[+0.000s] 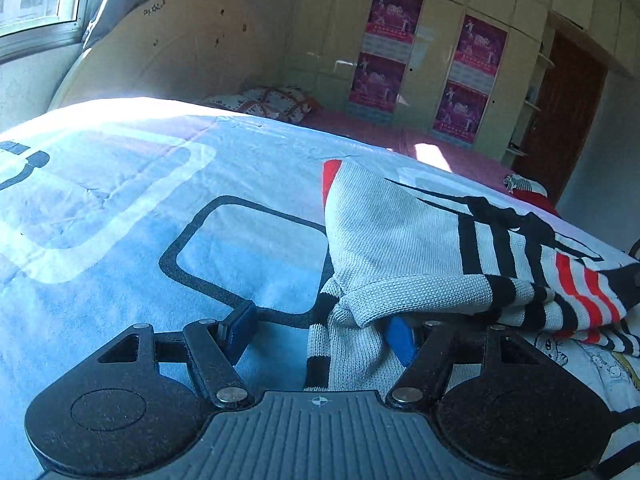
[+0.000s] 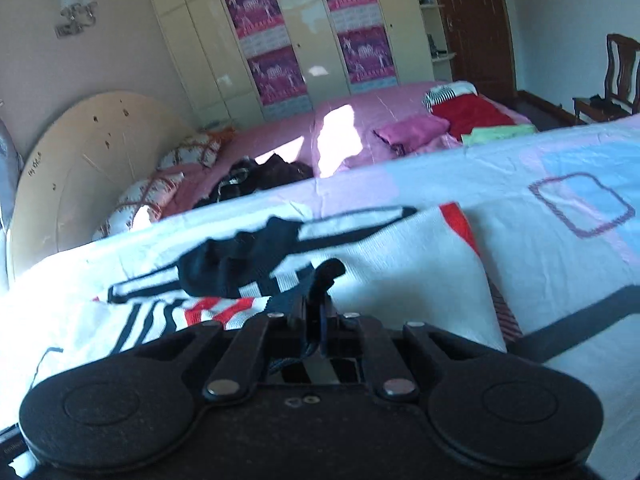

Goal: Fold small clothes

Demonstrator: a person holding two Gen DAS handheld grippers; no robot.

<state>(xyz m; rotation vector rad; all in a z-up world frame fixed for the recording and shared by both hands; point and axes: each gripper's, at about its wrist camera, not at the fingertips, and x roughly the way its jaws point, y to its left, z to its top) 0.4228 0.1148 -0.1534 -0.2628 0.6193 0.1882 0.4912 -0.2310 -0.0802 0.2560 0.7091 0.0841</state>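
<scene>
Your left gripper (image 1: 320, 330) sits low at the bottom centre of the left wrist view with its jaws spread wide; one blue pad rests on the blue patterned quilt (image 1: 120, 200) at left, the other is partly hidden under the edge of the knit sweater (image 1: 400, 232), so it looks ready to take that hem rather than holding it. The sweater, grey-white with black and red stripes, lies bunched in the right half of that frame, probably lifted there because its other end is being held up. In the right wrist view, your right gripper (image 2: 316, 320) has its jaws pressed together on a dark fold of the same garment at centre frame, which keeps the cloth taut for a fold. Counting: one sweater in work, two grippers, one quilt beneath. At the upper right of the right wrist view the pink bed (image 2: 360, 120) carries several other clothes, red, pink and green among them; four posters (image 2: 256, 16) hang on the wardrobe.
</scene>
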